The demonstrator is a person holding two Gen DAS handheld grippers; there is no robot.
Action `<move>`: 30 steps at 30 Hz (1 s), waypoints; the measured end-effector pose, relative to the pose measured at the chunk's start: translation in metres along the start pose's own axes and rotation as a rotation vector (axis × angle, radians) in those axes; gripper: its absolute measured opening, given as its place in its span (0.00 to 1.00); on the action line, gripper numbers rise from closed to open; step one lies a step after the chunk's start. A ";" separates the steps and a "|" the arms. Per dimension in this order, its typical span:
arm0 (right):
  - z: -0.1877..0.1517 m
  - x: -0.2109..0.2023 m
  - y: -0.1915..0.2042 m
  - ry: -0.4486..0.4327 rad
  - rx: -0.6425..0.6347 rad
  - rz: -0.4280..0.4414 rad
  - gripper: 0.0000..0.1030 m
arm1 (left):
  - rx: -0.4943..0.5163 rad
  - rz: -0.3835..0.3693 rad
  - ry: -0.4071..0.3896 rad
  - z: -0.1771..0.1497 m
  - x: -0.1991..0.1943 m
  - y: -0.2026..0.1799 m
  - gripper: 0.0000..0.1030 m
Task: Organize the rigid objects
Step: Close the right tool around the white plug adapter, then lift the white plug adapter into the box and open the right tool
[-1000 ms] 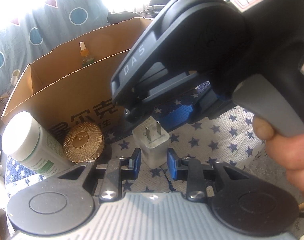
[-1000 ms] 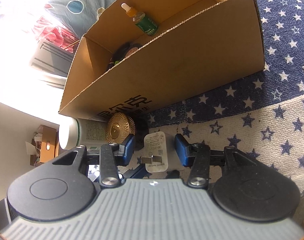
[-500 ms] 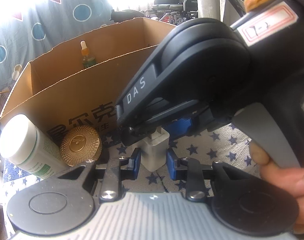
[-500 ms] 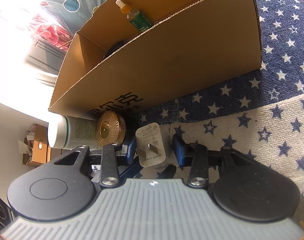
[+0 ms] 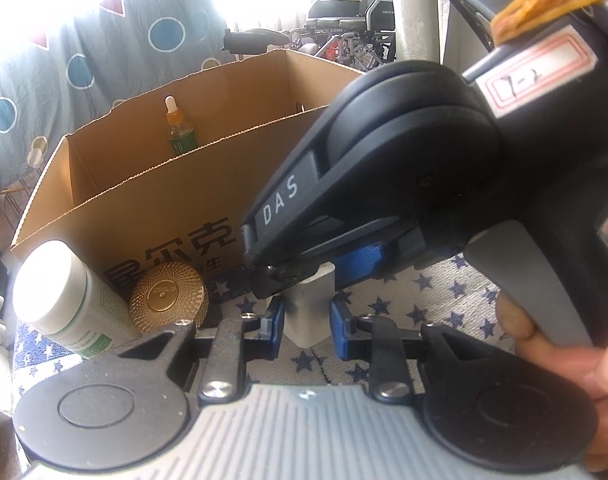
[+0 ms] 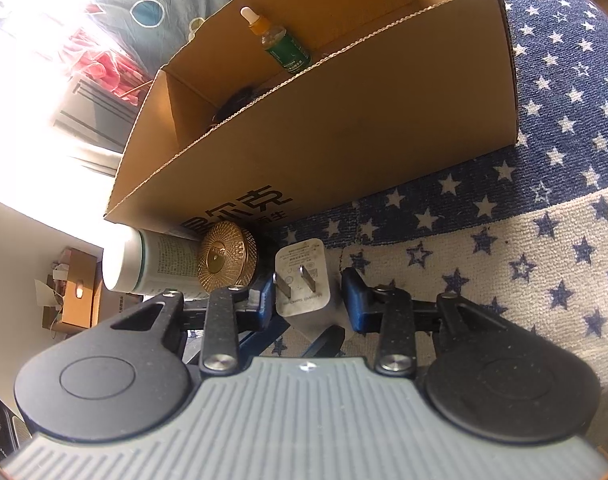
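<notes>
A white plug-in charger (image 5: 307, 312) stands on the star-patterned cloth between my left gripper's (image 5: 307, 324) blue pads. They touch both its sides while the jaws are still closing. My right gripper's black housing (image 5: 383, 168) hangs over it from above and hides its top. In the right wrist view the charger (image 6: 302, 280) shows its two prongs between my right gripper's (image 6: 308, 300) closing jaws. The left pad is against it and a gap remains at the right pad. The left gripper's fingers (image 6: 328, 336) show underneath.
An open cardboard box (image 6: 343, 120) stands just behind, holding a dropper bottle (image 6: 284, 46) and something dark (image 6: 240, 98). A white bottle with a green label (image 5: 60, 292) and a gold-lidded jar (image 5: 168, 294) lie against the box front. A hand (image 5: 543, 340) grips the right handle.
The right gripper has come closer over the charger and its jaws have narrowed. The charger, earlier just ahead of the left pads, now sits between them, and they have closed in on it.
</notes>
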State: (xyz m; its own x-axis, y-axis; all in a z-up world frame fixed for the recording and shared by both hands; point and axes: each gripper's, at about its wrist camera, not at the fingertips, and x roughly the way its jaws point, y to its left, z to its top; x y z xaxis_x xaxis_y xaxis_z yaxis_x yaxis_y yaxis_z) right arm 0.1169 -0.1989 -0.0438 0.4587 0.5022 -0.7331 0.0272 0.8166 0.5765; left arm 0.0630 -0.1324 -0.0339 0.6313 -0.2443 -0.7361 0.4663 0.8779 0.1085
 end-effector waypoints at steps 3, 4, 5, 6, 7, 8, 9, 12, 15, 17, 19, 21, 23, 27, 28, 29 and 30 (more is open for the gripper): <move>-0.002 -0.005 0.000 -0.007 -0.001 -0.001 0.32 | -0.002 0.000 -0.005 0.000 -0.002 0.000 0.21; -0.002 -0.006 -0.001 -0.009 -0.002 -0.001 0.32 | -0.002 0.000 -0.006 0.000 -0.002 0.000 0.21; -0.003 -0.007 -0.001 -0.011 -0.003 0.000 0.32 | -0.003 0.000 -0.006 0.000 -0.002 0.000 0.21; -0.003 -0.007 0.000 -0.012 -0.005 -0.001 0.32 | -0.003 0.001 -0.007 -0.001 -0.002 0.001 0.21; -0.003 -0.006 0.001 -0.014 -0.007 -0.002 0.32 | -0.002 0.002 -0.008 0.000 -0.001 0.001 0.20; -0.004 -0.007 0.001 -0.016 -0.011 -0.003 0.32 | -0.002 0.003 -0.009 0.000 -0.002 0.001 0.20; -0.004 -0.008 0.002 -0.018 -0.013 -0.004 0.32 | -0.001 0.004 -0.011 0.004 0.000 0.002 0.20; -0.005 -0.011 0.006 -0.028 -0.027 -0.006 0.31 | 0.000 0.004 -0.019 0.010 0.000 0.004 0.20; -0.006 -0.019 0.013 -0.048 -0.051 -0.011 0.31 | 0.003 0.007 -0.036 0.011 -0.010 0.003 0.20; -0.006 -0.027 0.019 -0.068 -0.074 -0.012 0.31 | 0.006 0.012 -0.054 0.011 -0.022 0.000 0.20; -0.005 -0.037 0.026 -0.093 -0.103 -0.011 0.31 | 0.003 0.011 -0.079 0.013 -0.039 -0.002 0.20; -0.003 -0.049 0.035 -0.122 -0.140 -0.011 0.31 | 0.002 0.014 -0.107 0.019 -0.049 0.001 0.20; 0.003 -0.061 0.047 -0.152 -0.180 -0.010 0.31 | 0.006 0.019 -0.138 0.029 -0.057 0.005 0.20; 0.021 -0.082 0.065 -0.206 -0.241 0.005 0.31 | -0.010 0.031 -0.203 0.048 -0.068 0.016 0.20; 0.026 -0.085 0.067 -0.214 -0.248 0.010 0.30 | -0.022 0.032 -0.210 0.053 -0.068 0.020 0.20; 0.033 -0.085 0.070 -0.219 -0.255 0.014 0.30 | -0.030 0.034 -0.214 0.057 -0.068 0.023 0.20; 0.039 -0.085 0.072 -0.222 -0.260 0.018 0.30 | -0.041 0.036 -0.217 0.062 -0.066 0.027 0.20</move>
State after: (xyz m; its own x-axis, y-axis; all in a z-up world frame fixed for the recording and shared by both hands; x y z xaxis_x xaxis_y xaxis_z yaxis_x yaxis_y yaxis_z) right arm 0.1146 -0.1938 0.0740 0.6397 0.4667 -0.6107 -0.1968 0.8675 0.4568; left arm 0.0724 -0.1182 0.0593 0.7675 -0.2914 -0.5709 0.4185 0.9025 0.1019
